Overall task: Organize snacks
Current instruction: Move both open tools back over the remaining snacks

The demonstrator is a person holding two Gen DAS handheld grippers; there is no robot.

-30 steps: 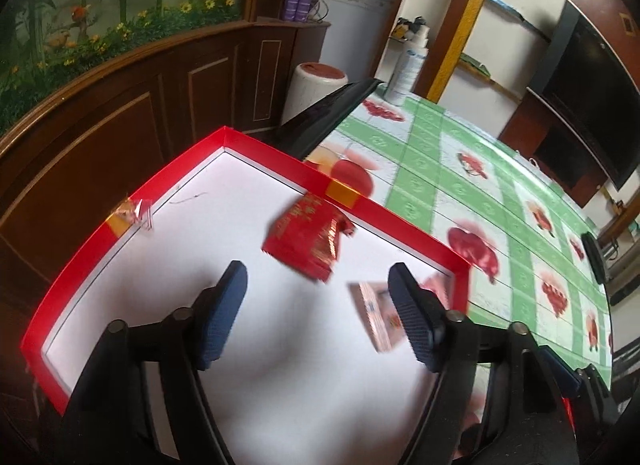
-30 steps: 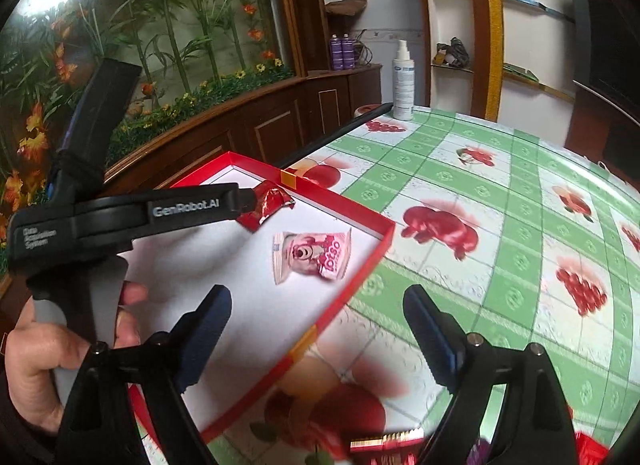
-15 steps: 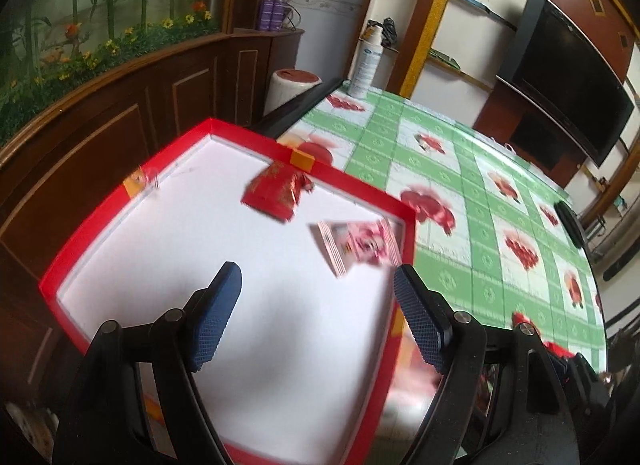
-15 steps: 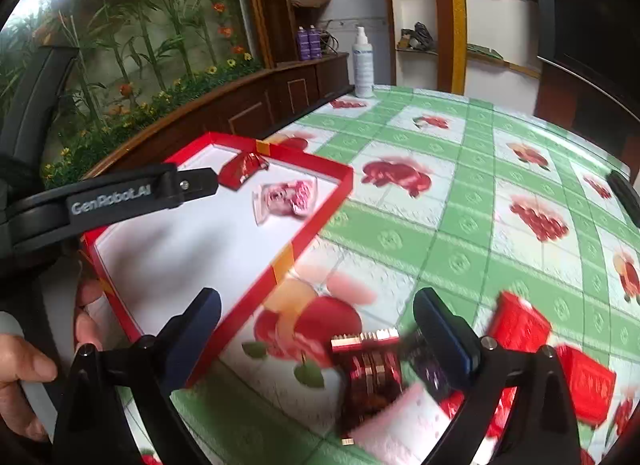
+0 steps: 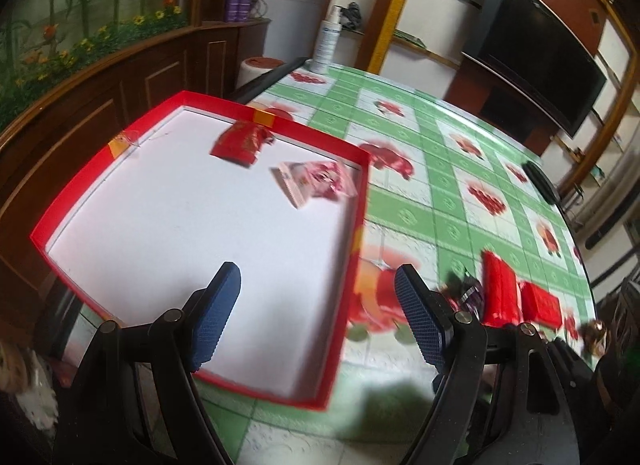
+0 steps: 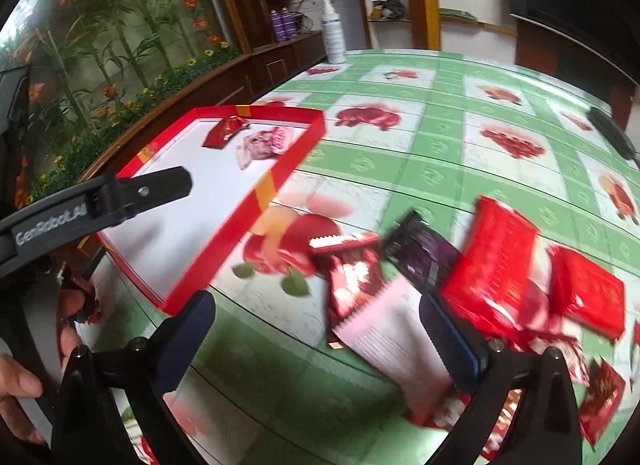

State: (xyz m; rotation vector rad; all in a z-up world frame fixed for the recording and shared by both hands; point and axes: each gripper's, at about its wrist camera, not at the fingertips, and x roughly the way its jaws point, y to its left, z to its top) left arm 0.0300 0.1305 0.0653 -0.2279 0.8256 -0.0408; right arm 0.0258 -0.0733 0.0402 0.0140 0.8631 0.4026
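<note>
A red-rimmed white tray [image 5: 362,201] [image 6: 280,163] lies at the table's left edge. In it lie a red snack packet [image 5: 240,141] [image 6: 224,131] and a pink one [image 5: 316,181] [image 6: 266,143]. My left gripper [image 5: 318,317] is open and empty above the tray's near right part. My right gripper [image 6: 320,341] is open and empty above a heap of loose snacks: a dark red packet [image 6: 352,277], a purple one [image 6: 424,255], a pink-white one [image 6: 392,337] and red packets [image 6: 496,253]. The heap's red packets [image 5: 498,289] also show in the left wrist view.
The table has a green and white fruit-print cloth [image 5: 432,169]. A white spray bottle [image 5: 326,45] [image 6: 334,39] stands at the far edge. A dark remote [image 5: 542,181] [image 6: 610,131] lies at the right. Wooden cabinets [image 5: 120,77] run along the left.
Both grippers have drawn back and to the right, away from the tray's far end. The snack heap has come into view under the right gripper. Both stay open.
</note>
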